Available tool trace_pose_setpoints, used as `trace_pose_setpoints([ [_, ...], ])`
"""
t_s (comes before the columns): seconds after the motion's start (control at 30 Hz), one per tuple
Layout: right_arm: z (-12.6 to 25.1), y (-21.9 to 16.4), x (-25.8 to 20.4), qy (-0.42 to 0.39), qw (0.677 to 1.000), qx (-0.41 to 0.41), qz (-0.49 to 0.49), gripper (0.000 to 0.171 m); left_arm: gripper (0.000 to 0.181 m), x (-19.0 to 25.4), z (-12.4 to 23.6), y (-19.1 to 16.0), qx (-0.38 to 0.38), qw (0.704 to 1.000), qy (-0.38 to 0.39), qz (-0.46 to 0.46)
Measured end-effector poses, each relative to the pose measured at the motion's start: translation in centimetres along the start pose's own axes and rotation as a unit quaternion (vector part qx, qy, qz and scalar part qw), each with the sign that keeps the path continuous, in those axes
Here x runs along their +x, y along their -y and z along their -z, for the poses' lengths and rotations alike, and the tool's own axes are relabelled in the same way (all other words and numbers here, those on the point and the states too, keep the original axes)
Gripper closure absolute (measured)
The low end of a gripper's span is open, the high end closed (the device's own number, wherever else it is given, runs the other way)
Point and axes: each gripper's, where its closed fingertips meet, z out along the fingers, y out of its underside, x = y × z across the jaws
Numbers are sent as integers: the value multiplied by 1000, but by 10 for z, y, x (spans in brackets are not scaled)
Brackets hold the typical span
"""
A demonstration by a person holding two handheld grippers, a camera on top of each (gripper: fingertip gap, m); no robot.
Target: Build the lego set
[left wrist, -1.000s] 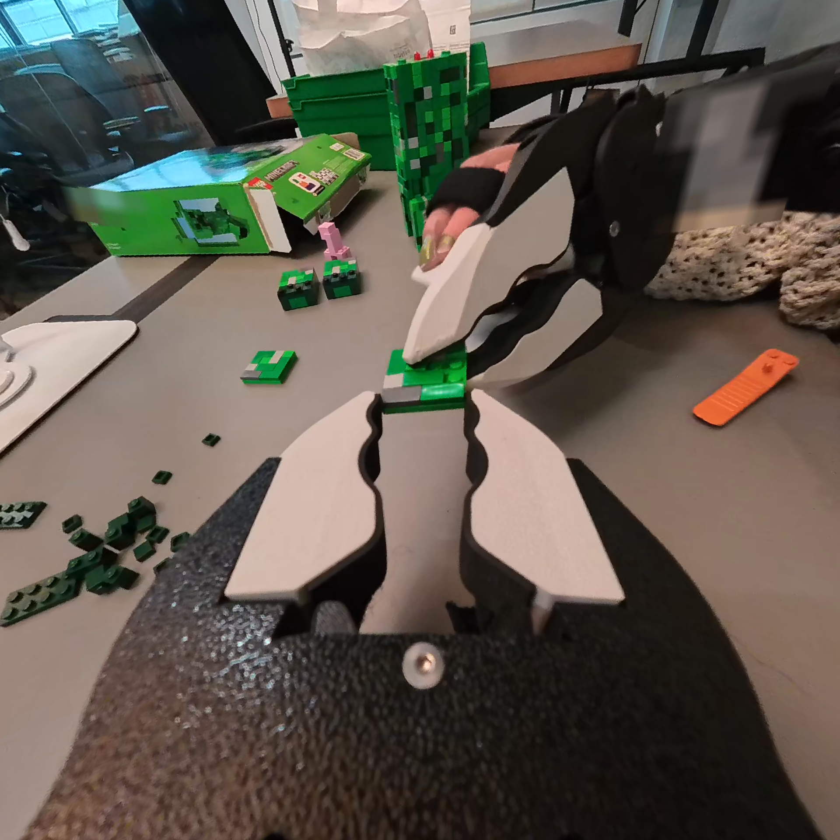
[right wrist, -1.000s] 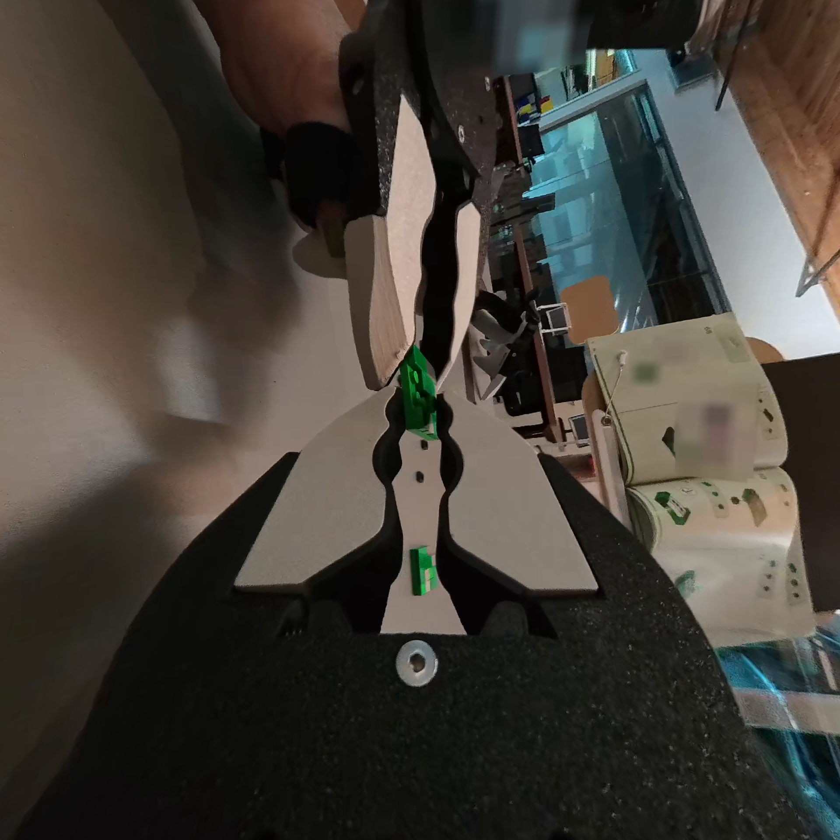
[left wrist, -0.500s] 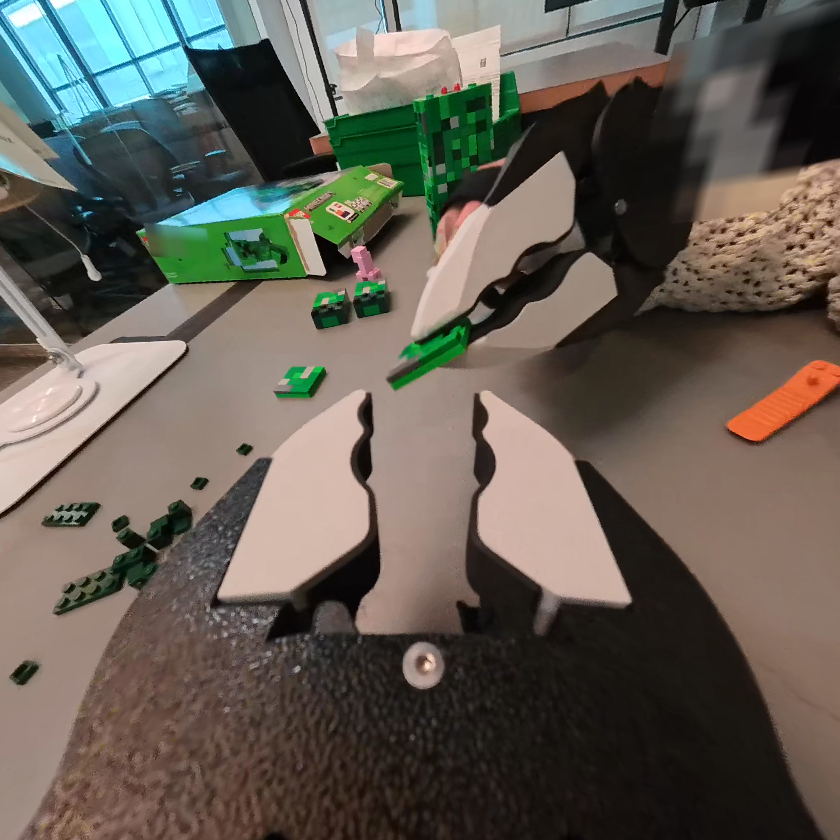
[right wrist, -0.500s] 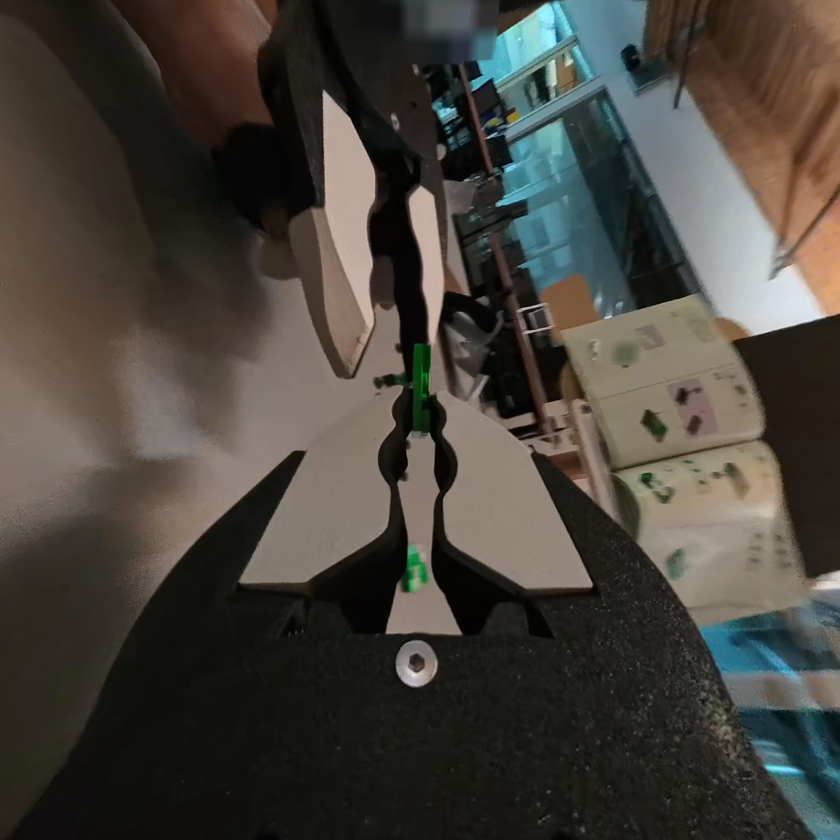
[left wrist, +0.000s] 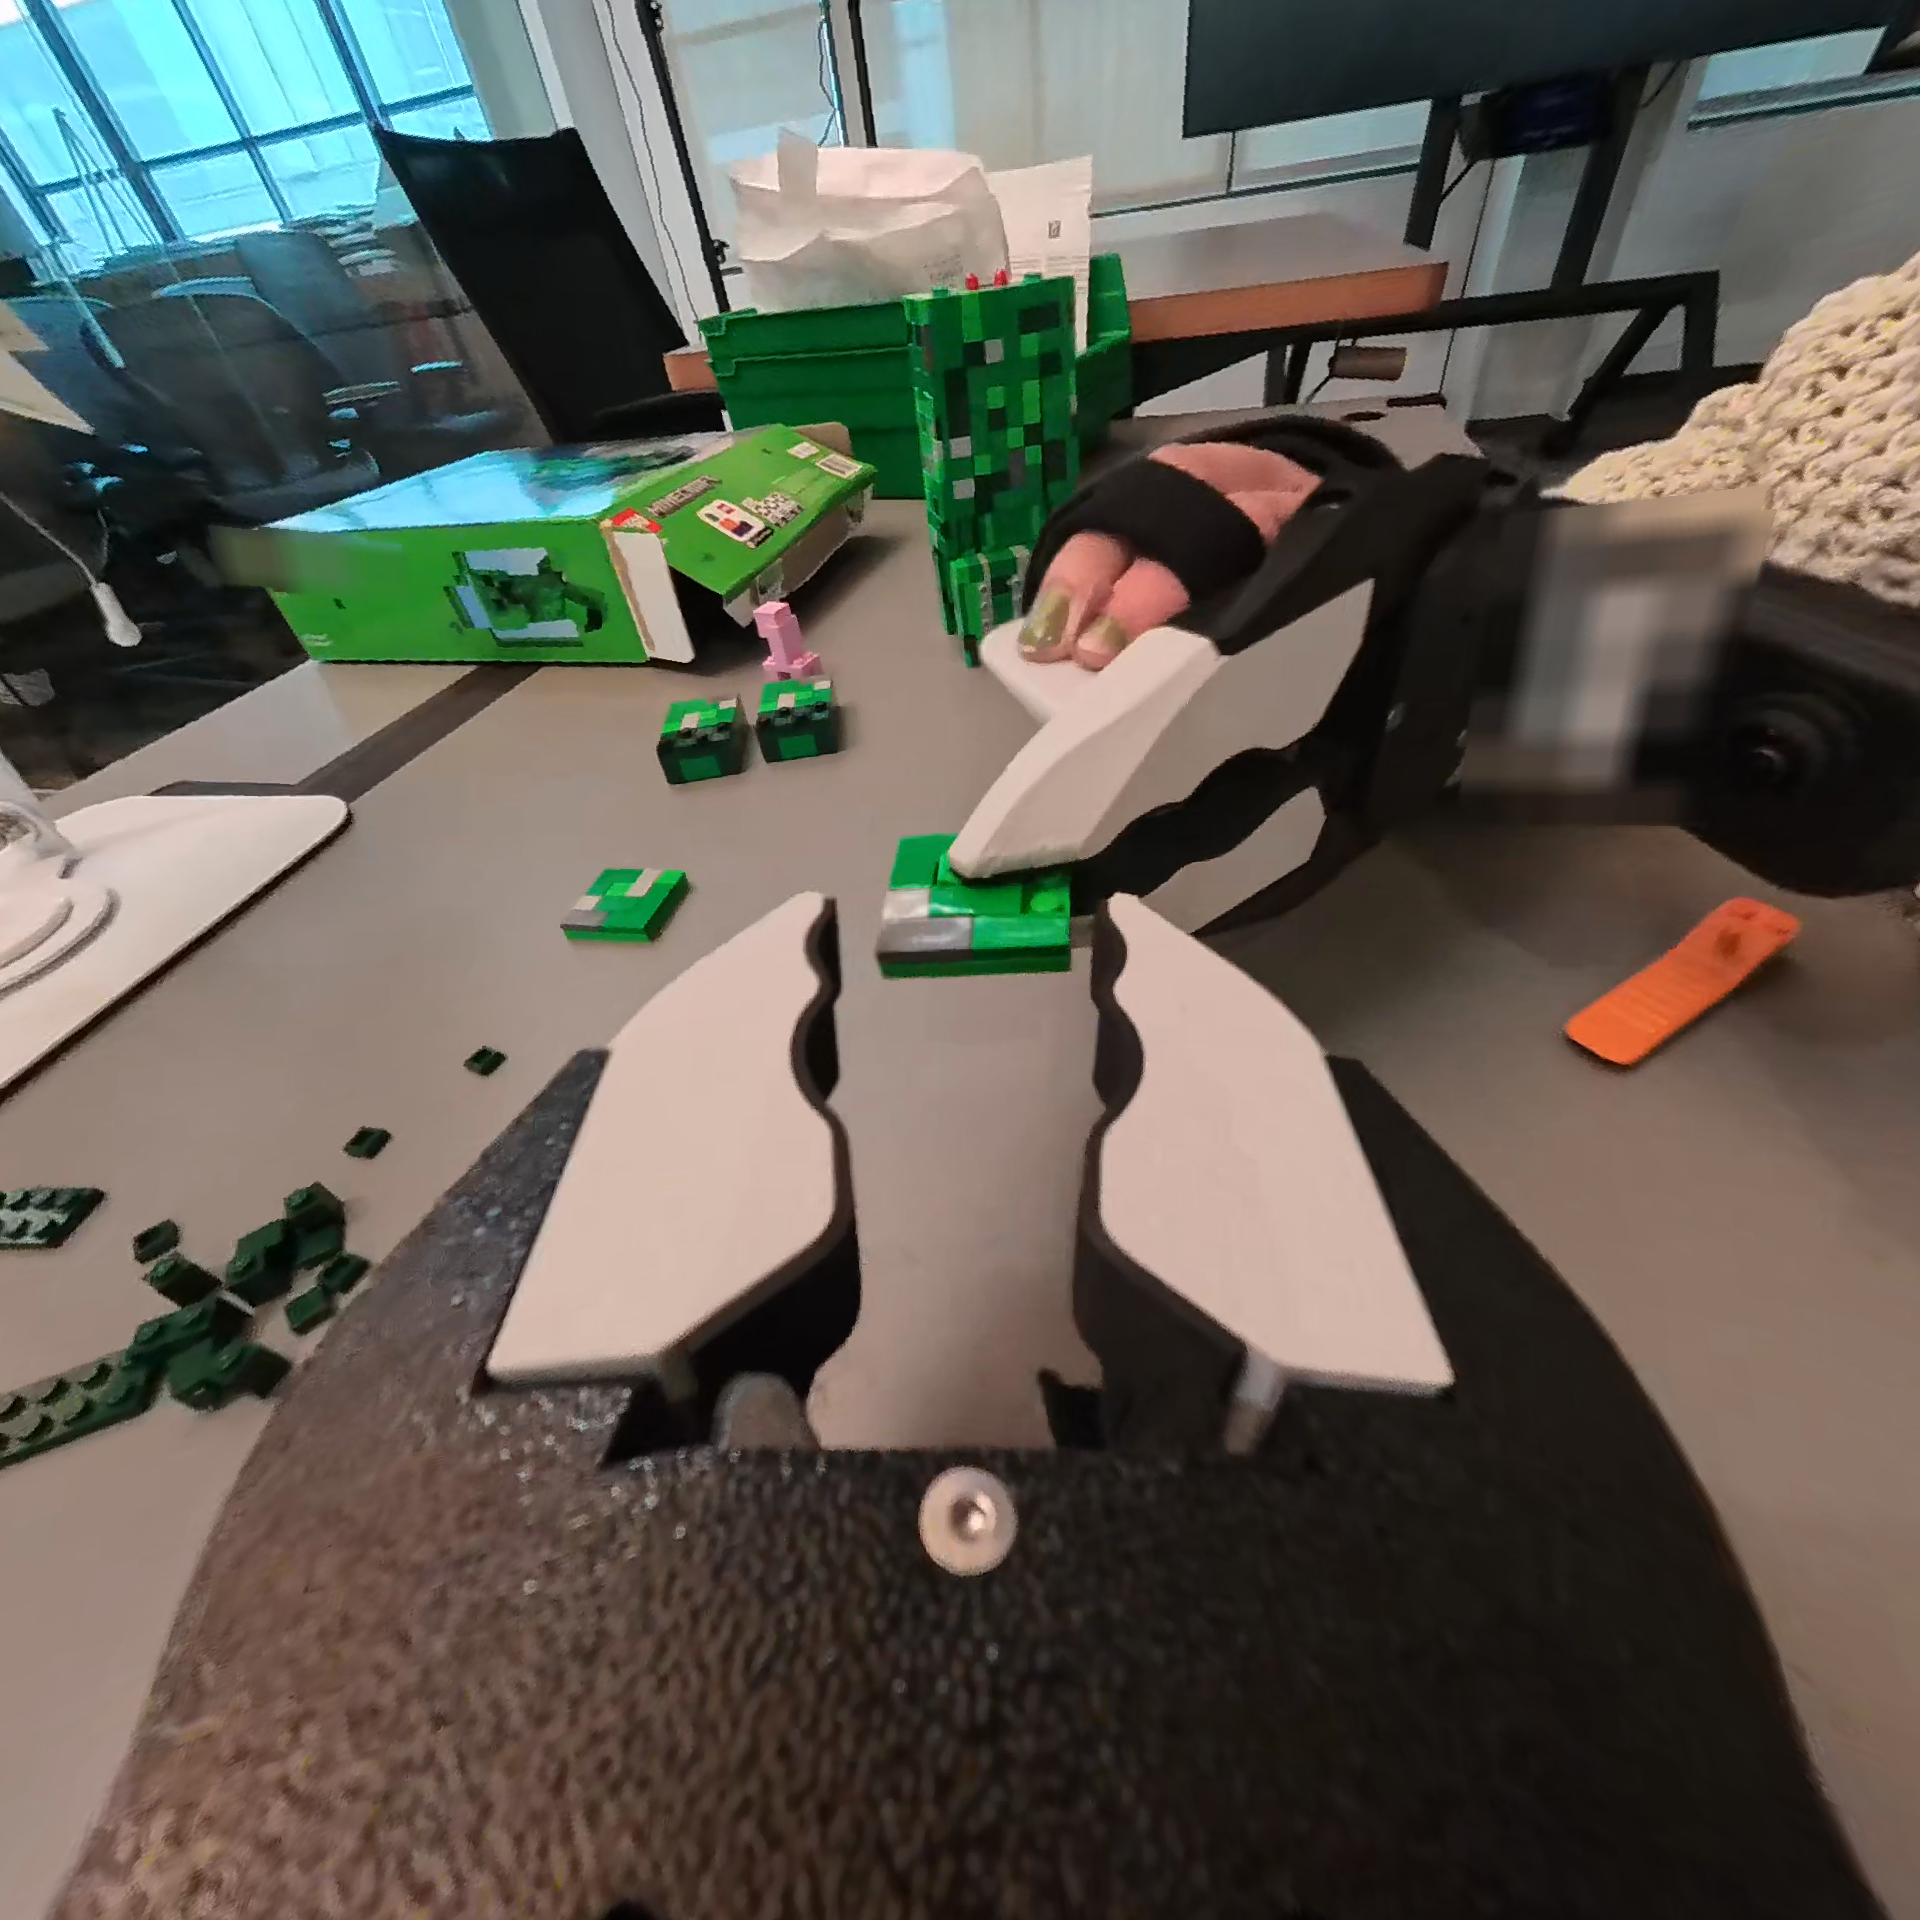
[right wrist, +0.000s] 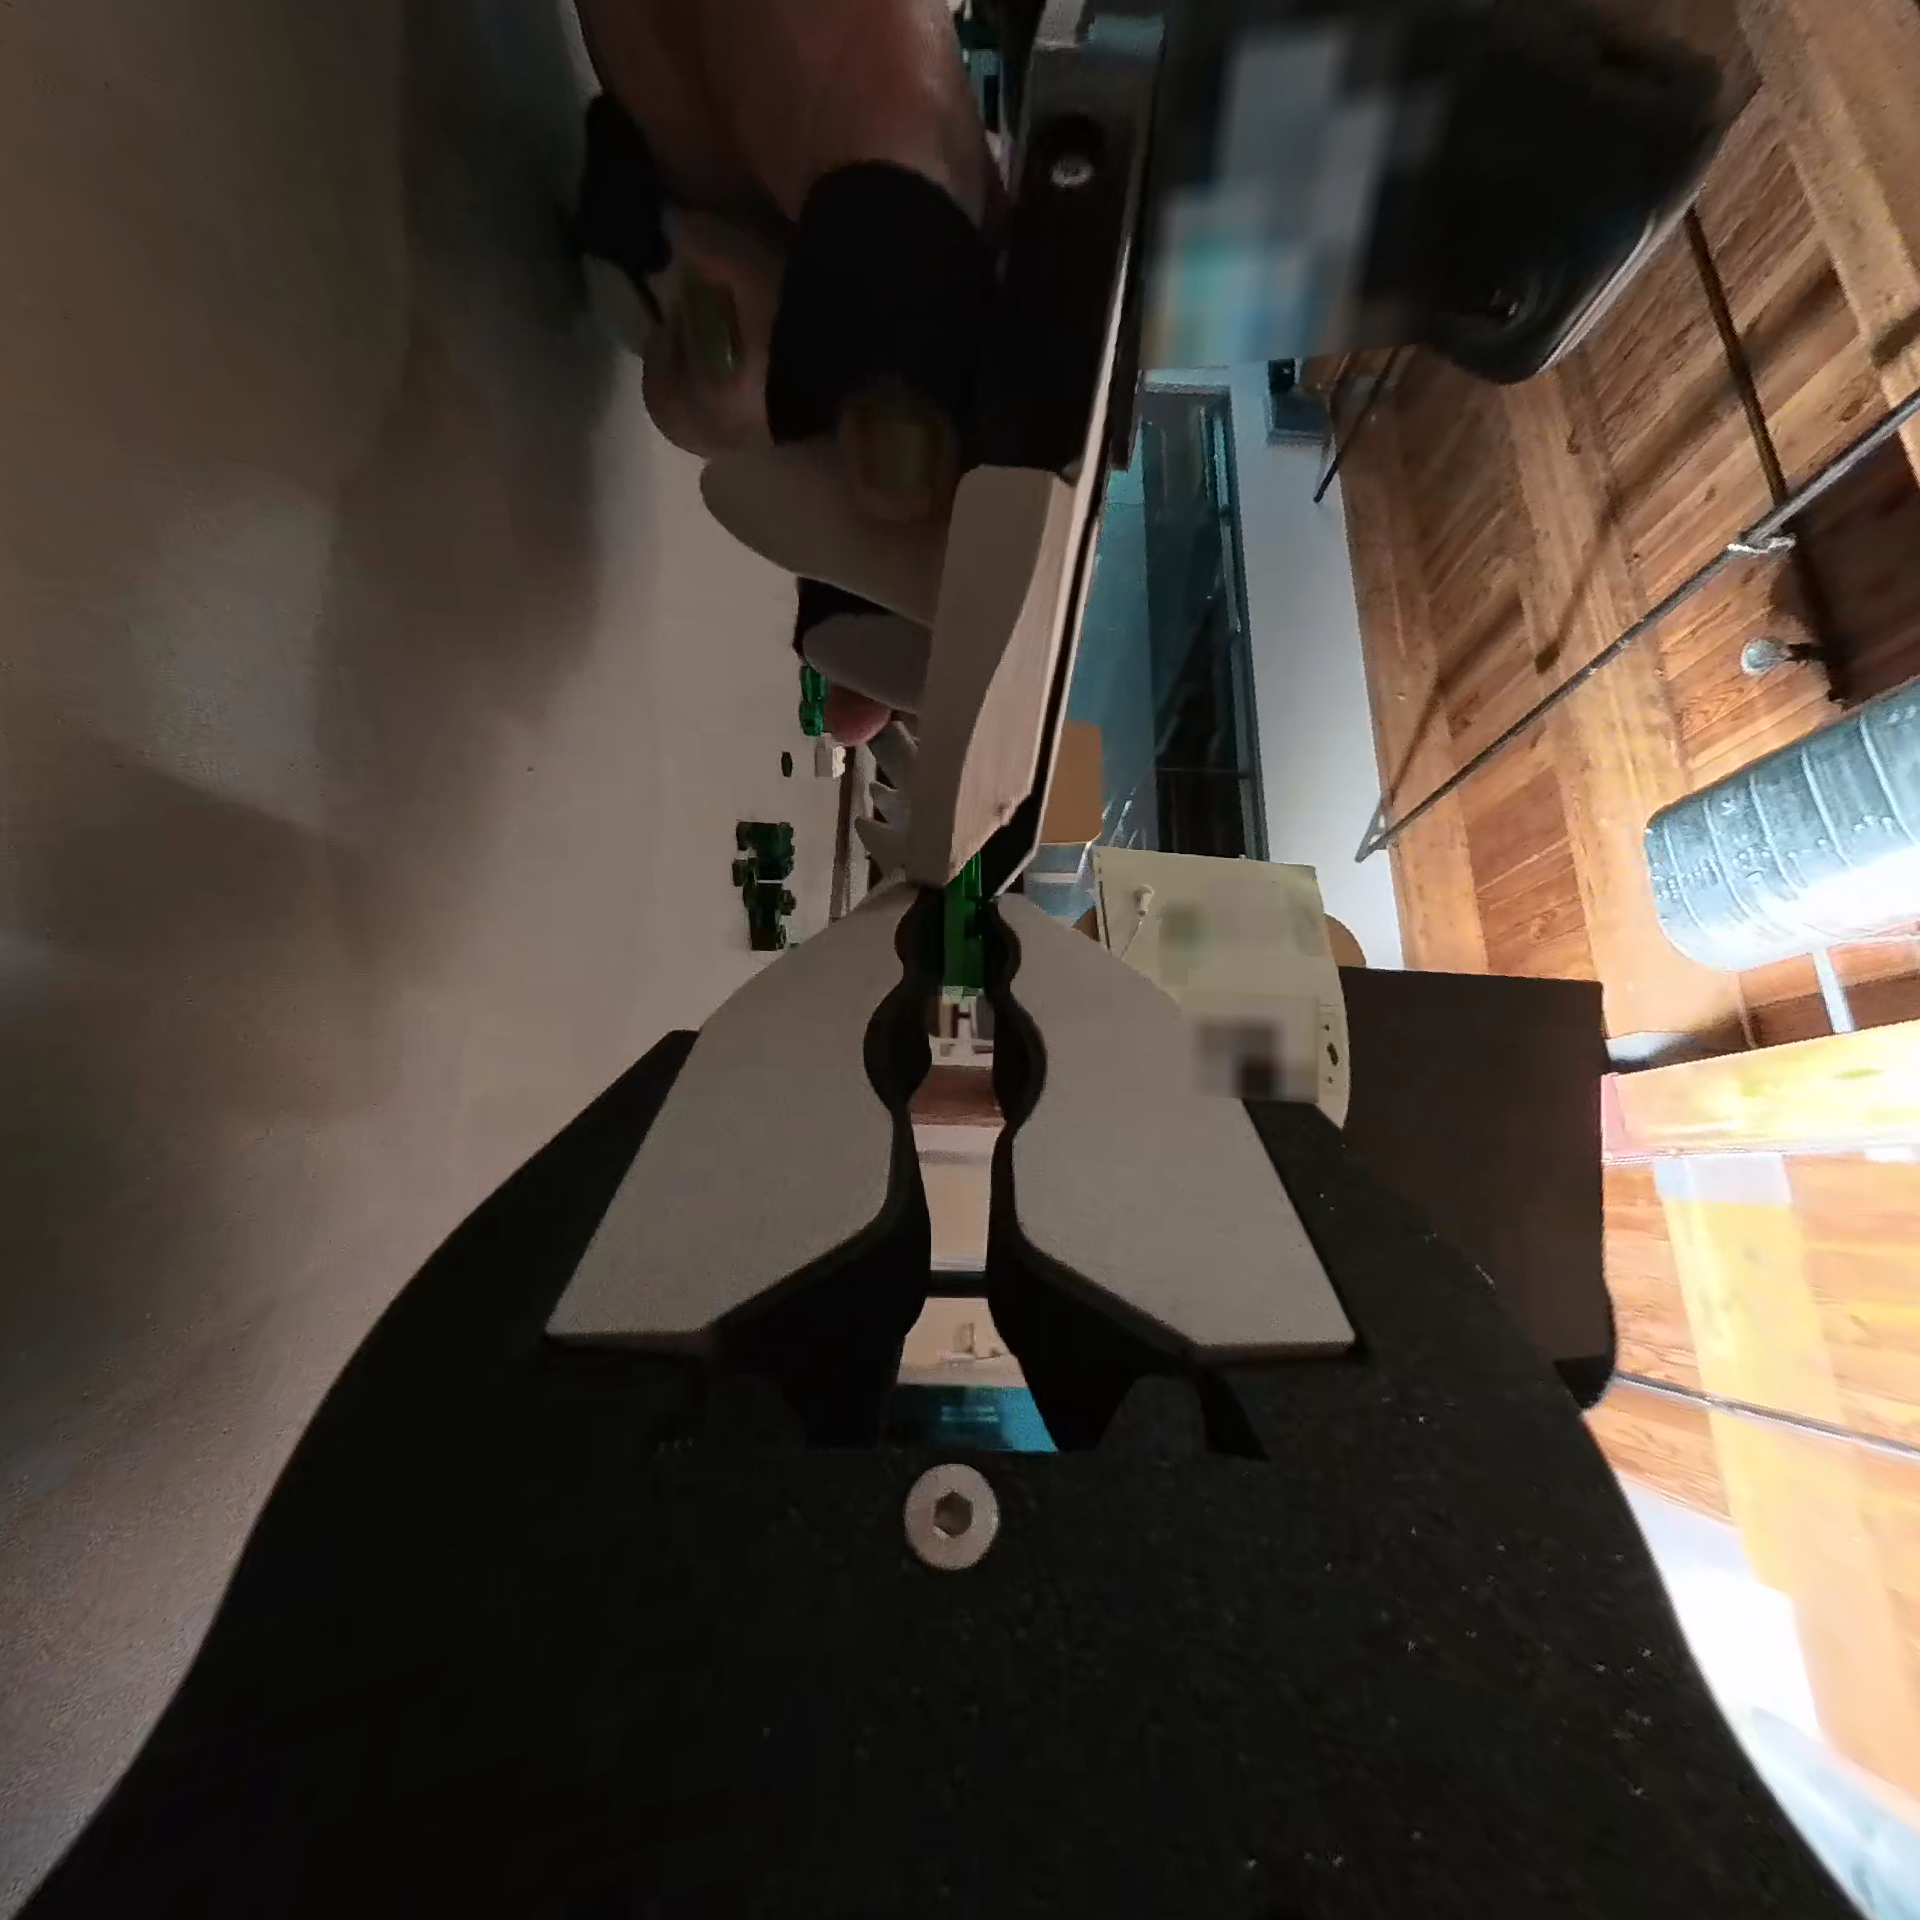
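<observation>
A flat green plate assembly with a grey corner [left wrist: 971,920] is held level just above the grey table [left wrist: 1558,1247], right in front of my left gripper's tips. My left gripper [left wrist: 961,935] is open and empty, its fingers on either side of the plate's near edge. My right gripper [left wrist: 1023,883] comes in from the right and is shut on the plate. In the right wrist view, my right gripper [right wrist: 958,904] pinches the plate [right wrist: 961,920] edge-on, and a finger [right wrist: 997,707] of the left gripper reaches down to it.
A tall green pixel-pattern tower [left wrist: 992,447], an open green box [left wrist: 540,561], two small green blocks [left wrist: 748,732] and a pink figure [left wrist: 784,639] stand behind. A flat green tile piece [left wrist: 627,904] and dark green loose pieces [left wrist: 208,1309] lie left. An orange separator [left wrist: 1683,982] lies right.
The right gripper lifted the plate and tilted it away from the left gripper, then brought it back level to the left fingertips. The left gripper stayed open.
</observation>
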Motion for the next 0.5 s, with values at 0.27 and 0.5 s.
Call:
trace_pose_setpoints([
  [0.27,-1,-1,-1,-5,999,-6,31,164,143,4,-1,-4,-14,1000,-18,11],
  [0.5,-1,0,1,-10,999,-3,30,164,131,0,0,-3,-10,1000,-7,20],
])
